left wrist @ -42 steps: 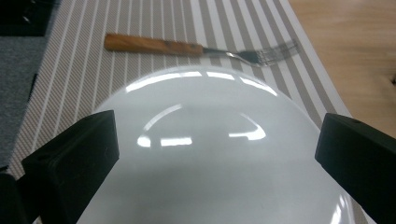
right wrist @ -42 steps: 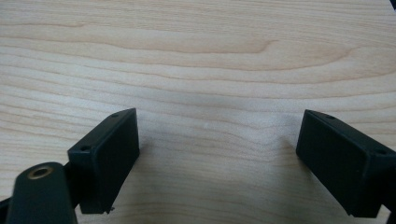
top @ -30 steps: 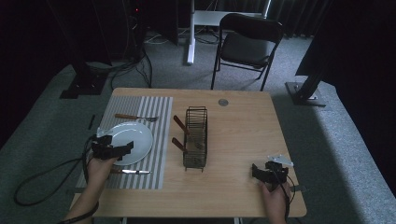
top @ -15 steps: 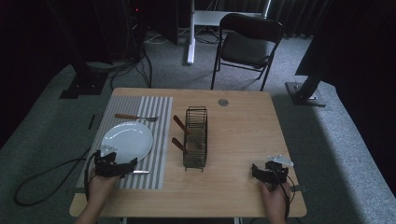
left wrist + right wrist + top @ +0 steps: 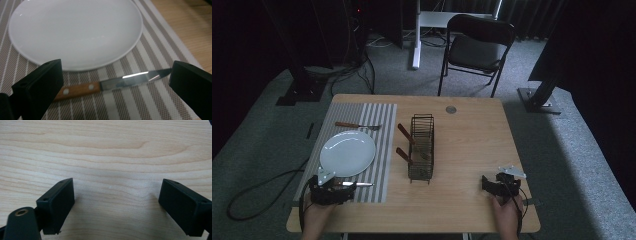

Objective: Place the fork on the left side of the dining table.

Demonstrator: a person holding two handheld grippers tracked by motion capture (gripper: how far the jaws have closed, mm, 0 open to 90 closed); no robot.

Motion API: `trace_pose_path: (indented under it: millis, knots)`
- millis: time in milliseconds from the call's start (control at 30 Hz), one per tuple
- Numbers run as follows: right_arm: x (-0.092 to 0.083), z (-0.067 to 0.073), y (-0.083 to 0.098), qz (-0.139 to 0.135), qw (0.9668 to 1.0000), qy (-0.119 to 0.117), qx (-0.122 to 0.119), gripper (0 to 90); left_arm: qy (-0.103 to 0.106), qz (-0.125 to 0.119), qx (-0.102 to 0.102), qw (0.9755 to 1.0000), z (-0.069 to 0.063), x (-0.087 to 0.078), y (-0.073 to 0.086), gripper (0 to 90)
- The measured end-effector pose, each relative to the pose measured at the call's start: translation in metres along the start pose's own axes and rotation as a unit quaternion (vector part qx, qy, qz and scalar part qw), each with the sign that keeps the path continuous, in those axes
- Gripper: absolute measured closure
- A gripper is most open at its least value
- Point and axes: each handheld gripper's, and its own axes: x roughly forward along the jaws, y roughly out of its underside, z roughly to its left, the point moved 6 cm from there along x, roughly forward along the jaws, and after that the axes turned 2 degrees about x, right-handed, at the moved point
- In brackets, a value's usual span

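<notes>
- The left gripper [image 5: 343, 192] sat at the near edge of the striped mat [image 5: 384, 150], jaws wide apart, gripping nothing.
- A knife [image 5: 110, 84] lay on the mat just beyond those jaws and between them in the left gripper view, wooden handle toward one jaw, blade tip near the other; whether it touched either, I could not tell.
- A white plate [image 5: 348, 152] lay on the mat just past the knife, apart from it.
- A fork [image 5: 357, 125] lay on the mat beyond the plate.
- A wire rack [image 5: 421, 147] stood right of the mat.
- The right gripper [image 5: 486, 182] rested well right of the mat on bare table [image 5: 105, 150], jaws apart and empty.
</notes>
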Motion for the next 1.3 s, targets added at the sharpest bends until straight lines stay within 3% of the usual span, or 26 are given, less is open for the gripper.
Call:
trace_pose_path:
  millis: [100, 367, 533, 633, 867, 1300]
  knots:
    - [0.0, 0.0, 0.0, 0.0, 1.0, 0.0, 0.0, 12.9, 0.006, 0.012, -0.003, 0.9999, 0.0, 0.001, 0.008, 0.0]
    - [0.0, 0.0, 0.0, 0.0, 1.0, 0.0, 0.0, 12.9, -0.015, 0.037, -0.016, 0.9991, 0.011, 0.002, 0.026, 0.0]
    - [0.0, 0.0, 0.0, 0.0, 1.0, 0.0, 0.0, 12.9, -0.037, 0.051, -0.008, 0.998, 0.015, 0.002, 0.032, 0.0]
    - [0.0, 0.0, 0.0, 0.0, 1.0, 0.0, 0.0, 12.9, -0.036, 0.058, -0.008, 0.9976, 0.016, 0.004, 0.035, 0.0]
    - [0.0, 0.0, 0.0, 0.0, 1.0, 0.0, 0.0, 12.9, -0.039, 0.052, -0.004, 0.9979, 0.016, 0.005, 0.038, 0.0]
    - [0.0, 0.0, 0.0, 0.0, 1.0, 0.0, 0.0, 12.8, -0.05, 0.042, -0.016, 0.9977, 0.015, 0.003, 0.041, 0.0]
